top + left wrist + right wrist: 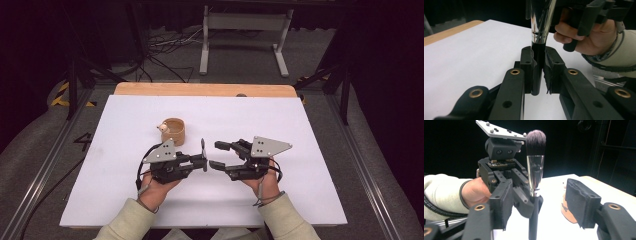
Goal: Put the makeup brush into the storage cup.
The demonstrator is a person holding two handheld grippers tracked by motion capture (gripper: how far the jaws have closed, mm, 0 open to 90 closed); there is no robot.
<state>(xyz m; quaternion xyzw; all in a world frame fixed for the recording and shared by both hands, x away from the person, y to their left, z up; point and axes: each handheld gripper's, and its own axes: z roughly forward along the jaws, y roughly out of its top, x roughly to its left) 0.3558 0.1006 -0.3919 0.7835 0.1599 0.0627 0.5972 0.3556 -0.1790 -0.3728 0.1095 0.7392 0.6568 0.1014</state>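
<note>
Left tool [538, 75] pinches the makeup brush [535, 175]; right tool [216, 154] spread; no readable writing.

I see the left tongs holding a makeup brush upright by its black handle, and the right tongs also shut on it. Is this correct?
Not fully. The left tongs do clamp the makeup brush by its black handle, held upright. But the right tongs stand open: in the right gripper view their pads are apart from the handle and do not press on it.
</note>
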